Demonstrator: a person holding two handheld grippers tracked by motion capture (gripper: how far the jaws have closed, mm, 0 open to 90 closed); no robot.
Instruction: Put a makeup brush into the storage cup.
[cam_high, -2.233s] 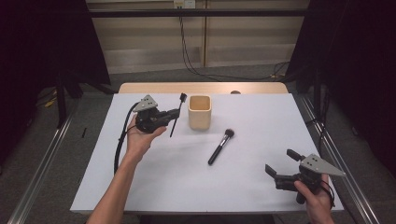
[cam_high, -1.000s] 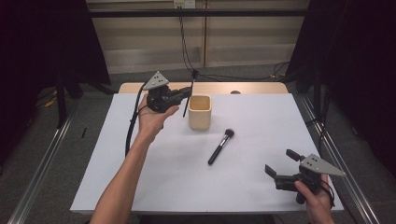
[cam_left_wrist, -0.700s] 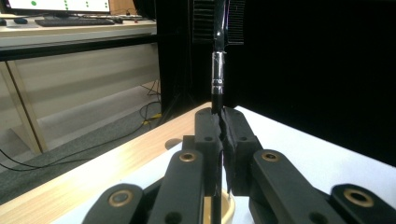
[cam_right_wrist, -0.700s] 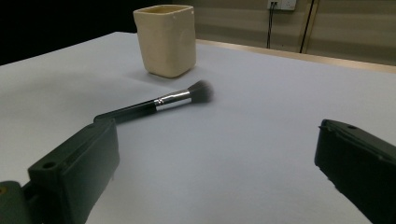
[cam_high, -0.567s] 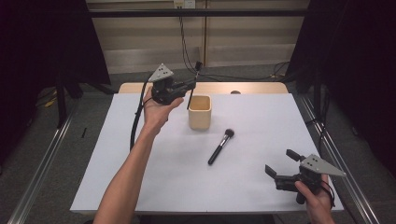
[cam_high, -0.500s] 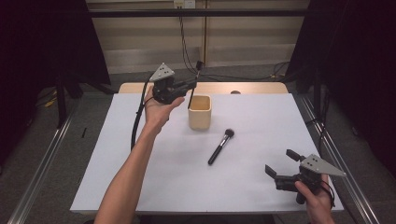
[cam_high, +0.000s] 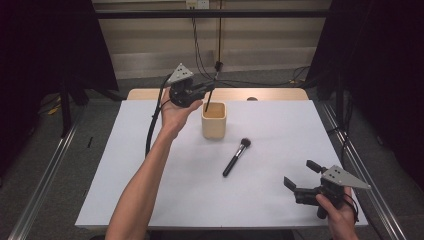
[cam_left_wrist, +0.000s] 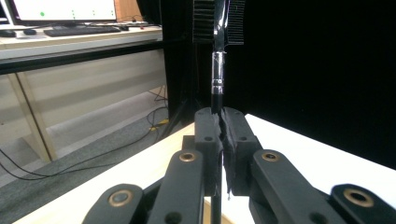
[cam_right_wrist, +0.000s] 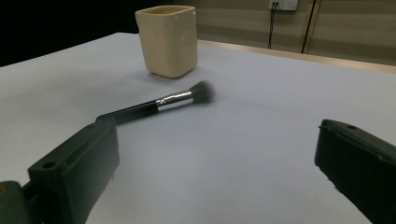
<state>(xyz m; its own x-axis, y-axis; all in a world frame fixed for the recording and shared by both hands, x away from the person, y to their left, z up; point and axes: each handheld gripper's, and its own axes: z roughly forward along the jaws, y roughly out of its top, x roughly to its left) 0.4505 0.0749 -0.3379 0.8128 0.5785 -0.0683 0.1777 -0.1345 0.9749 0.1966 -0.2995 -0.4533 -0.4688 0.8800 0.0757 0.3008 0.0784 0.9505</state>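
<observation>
With left gripper (cam_high: 204, 91) clamped on slim black comb-headed brush (cam_left_wrist: 217, 70) over beige square ceramic cup (cam_high: 214, 120), next: lower, release. Right gripper (cam_high: 303, 180) wide open, empty.

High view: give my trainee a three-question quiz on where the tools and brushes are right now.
1. True or false: the left tool is shut on a thin brush.
2. Where does the round-headed brush lie? A) inside the beige cup B) flat on the white table C) in the right tool
3. Fill in: the right tool's jaws stand ____.

Key: 1 true; 2 B; 3 open
</observation>
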